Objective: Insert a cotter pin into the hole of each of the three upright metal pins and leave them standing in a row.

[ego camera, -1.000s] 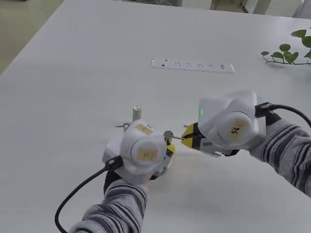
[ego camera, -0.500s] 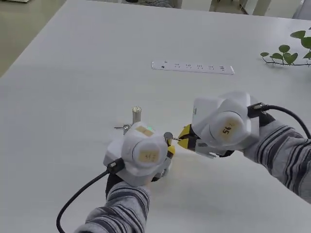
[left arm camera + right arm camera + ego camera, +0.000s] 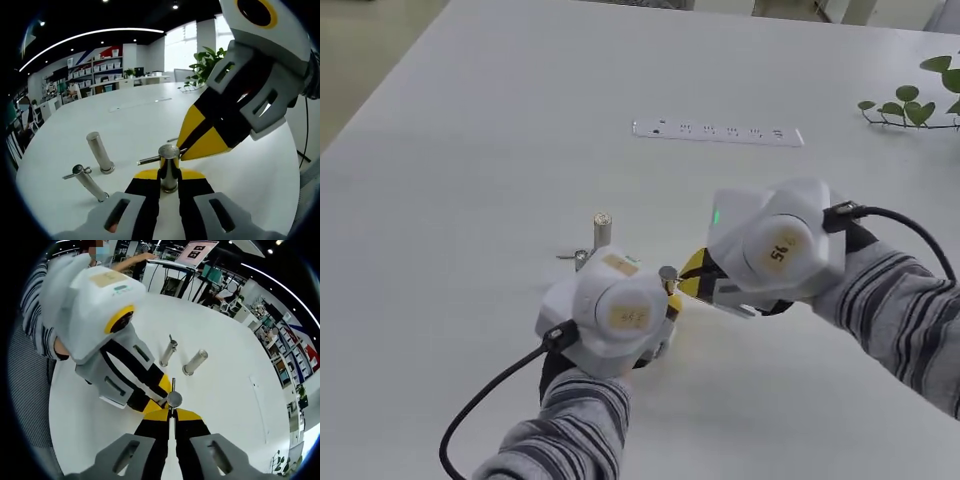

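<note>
My left gripper [image 3: 170, 176] is shut on an upright metal pin [image 3: 169, 167], gripping its lower shaft. A thin cotter pin [image 3: 149, 160] passes through the hole under its head, and its end sticks out on the far side. My right gripper [image 3: 172, 414] is shut on that cotter pin [image 3: 173, 385], its yellow jaw tips close against the metal pin's head [image 3: 174, 399]. In the head view both grippers meet at this metal pin [image 3: 667, 275]. Two more metal pins stand behind: a plain pin [image 3: 603, 229] and a pin with a cotter pin through it [image 3: 581, 259].
A white power strip [image 3: 718, 133] lies farther back on the white table [image 3: 470, 150]. Green plant leaves [image 3: 920, 95] reach in at the far right. Black cables trail from both grippers toward the person's striped sleeves [image 3: 900, 300].
My right gripper has moved left, closing the gap to the held metal pin, and the cotter pin has gone further into its hole. The left gripper has kept its hold.
</note>
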